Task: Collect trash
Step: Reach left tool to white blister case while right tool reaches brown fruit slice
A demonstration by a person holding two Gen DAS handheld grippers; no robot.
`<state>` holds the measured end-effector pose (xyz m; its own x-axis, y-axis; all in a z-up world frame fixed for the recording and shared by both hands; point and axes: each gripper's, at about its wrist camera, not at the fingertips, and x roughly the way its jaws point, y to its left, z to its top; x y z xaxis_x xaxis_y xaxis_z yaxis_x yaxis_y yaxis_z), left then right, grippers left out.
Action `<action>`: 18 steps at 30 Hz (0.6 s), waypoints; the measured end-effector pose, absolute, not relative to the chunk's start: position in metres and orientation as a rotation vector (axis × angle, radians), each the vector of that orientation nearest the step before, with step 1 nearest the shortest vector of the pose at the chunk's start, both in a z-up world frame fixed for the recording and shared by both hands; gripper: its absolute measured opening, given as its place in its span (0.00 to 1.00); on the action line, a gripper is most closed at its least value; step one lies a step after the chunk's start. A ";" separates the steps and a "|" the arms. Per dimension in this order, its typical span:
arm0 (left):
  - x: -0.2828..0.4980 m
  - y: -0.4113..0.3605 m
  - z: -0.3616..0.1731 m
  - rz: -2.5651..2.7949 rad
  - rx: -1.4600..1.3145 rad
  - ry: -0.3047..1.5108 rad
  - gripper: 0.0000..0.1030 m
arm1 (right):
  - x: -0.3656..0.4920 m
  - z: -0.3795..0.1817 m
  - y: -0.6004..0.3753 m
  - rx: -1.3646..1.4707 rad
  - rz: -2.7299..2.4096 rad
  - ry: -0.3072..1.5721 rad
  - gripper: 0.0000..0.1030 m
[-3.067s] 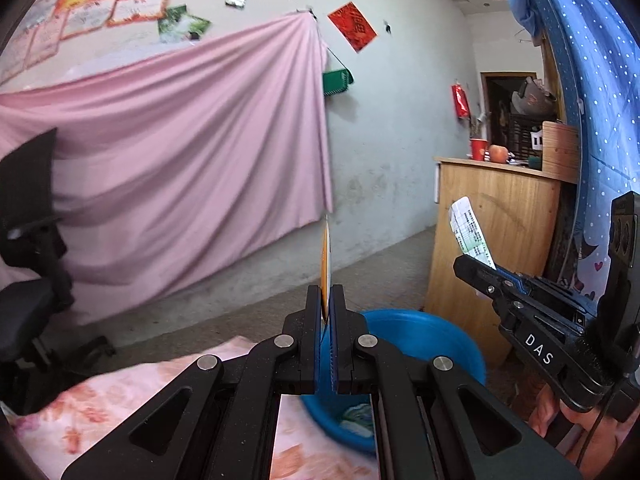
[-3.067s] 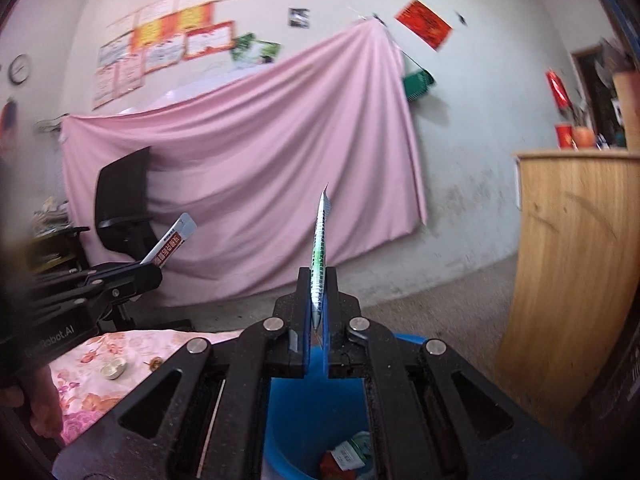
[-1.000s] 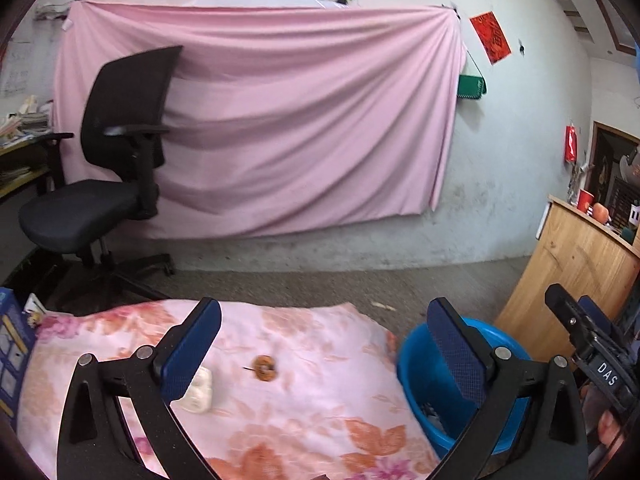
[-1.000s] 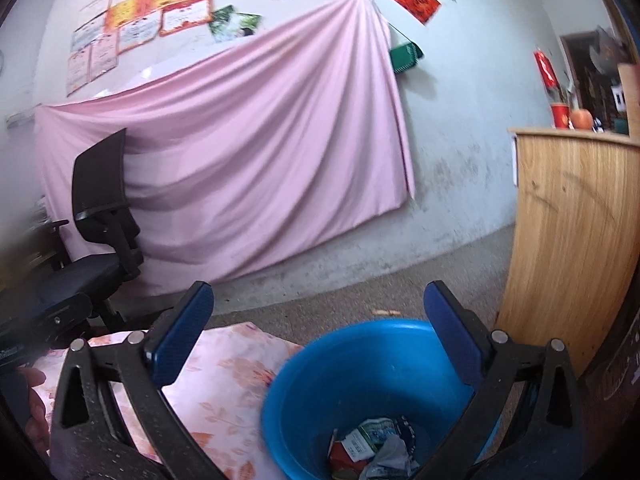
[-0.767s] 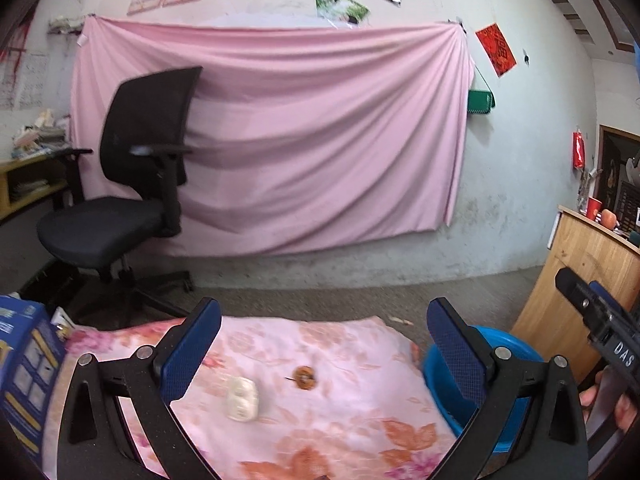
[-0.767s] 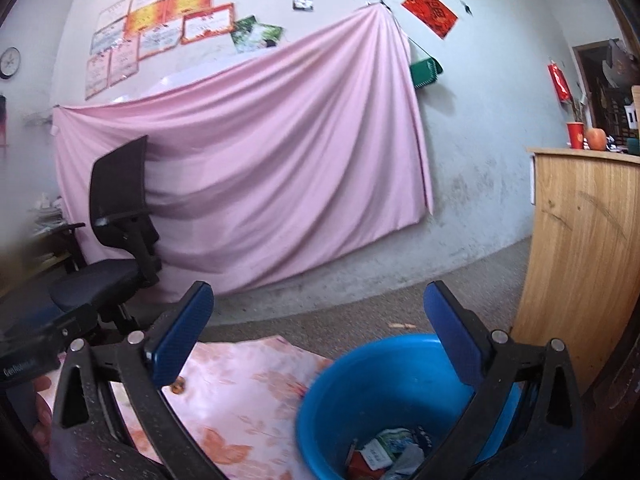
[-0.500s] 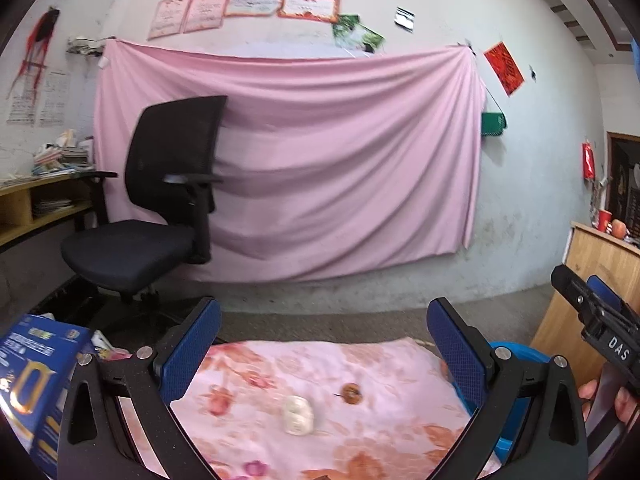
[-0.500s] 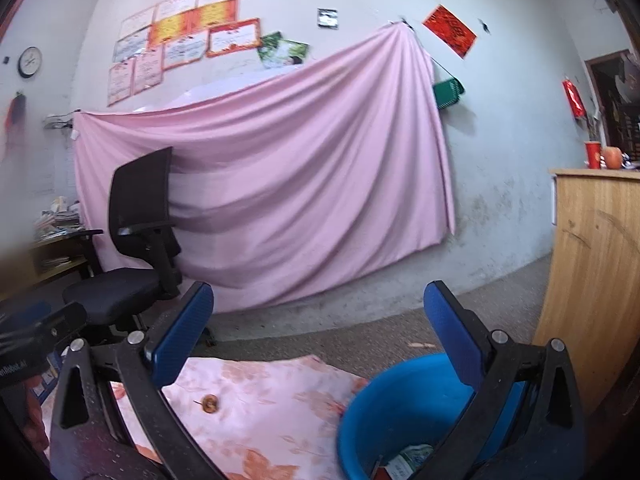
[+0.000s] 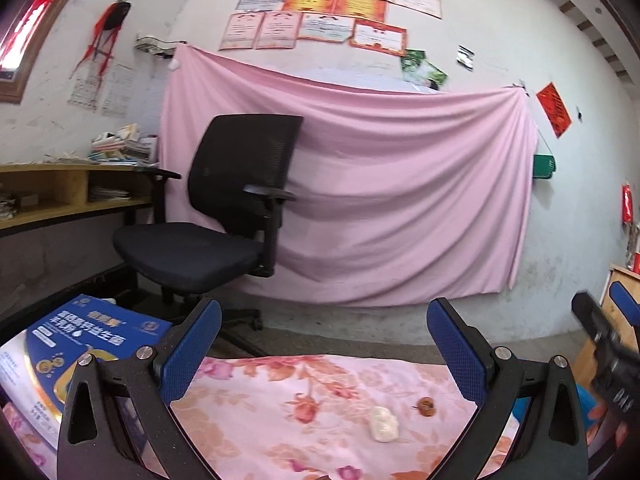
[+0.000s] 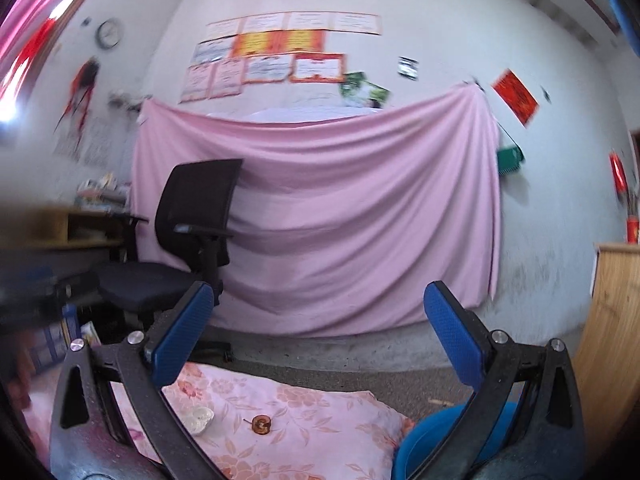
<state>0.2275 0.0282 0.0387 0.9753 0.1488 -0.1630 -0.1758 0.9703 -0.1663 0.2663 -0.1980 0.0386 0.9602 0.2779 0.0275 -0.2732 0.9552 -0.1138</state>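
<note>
left wrist view: the left gripper point(image 9: 324, 344) stands wide, nothing between its blue pads point(image 9: 191, 350), raised above a flowered cloth point(image 9: 280, 420). two bits of trash lie on the cloth, right of the gripper's middle line: a white wad point(image 9: 384, 423) and, just beside it to the right, a small brown core point(image 9: 426, 405) with a thin stem. they lie close but apart. a blue box point(image 9: 80, 344) sits at the cloth's left edge.

the right wrist view is blurred. the right gripper point(image 10: 319, 335) is also wide and empty. below it the wad point(image 10: 201, 418) lies next to the left finger and the core point(image 10: 261, 424) a little to its right; the blue bin point(image 10: 424, 446) shows at the cloth's right end, partly behind the right finger.

the wad looks light and soft, probably crumpled paper or tissue, so it should squash under the pads; taking it across its middle and closing fully seems safest. the core looks small, dry and light, maybe brittle; it sits low on soft cloth, so the pads would likely have to press into the fabric on either side of its body, not the stem, with some risk of pinching cloth too. whether either is sticky i cannot tell.
</note>
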 end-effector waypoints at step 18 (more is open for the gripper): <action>0.288 0.037 -0.007 0.130 -0.128 0.458 0.98 | 0.316 0.000 -0.184 -0.108 0.293 0.188 1.00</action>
<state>0.2875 0.0370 -0.0073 0.8890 0.0963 -0.4477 -0.1539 0.9836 -0.0941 0.3161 -0.1843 -0.0004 0.9399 0.2770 -0.1997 -0.2970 0.9517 -0.0780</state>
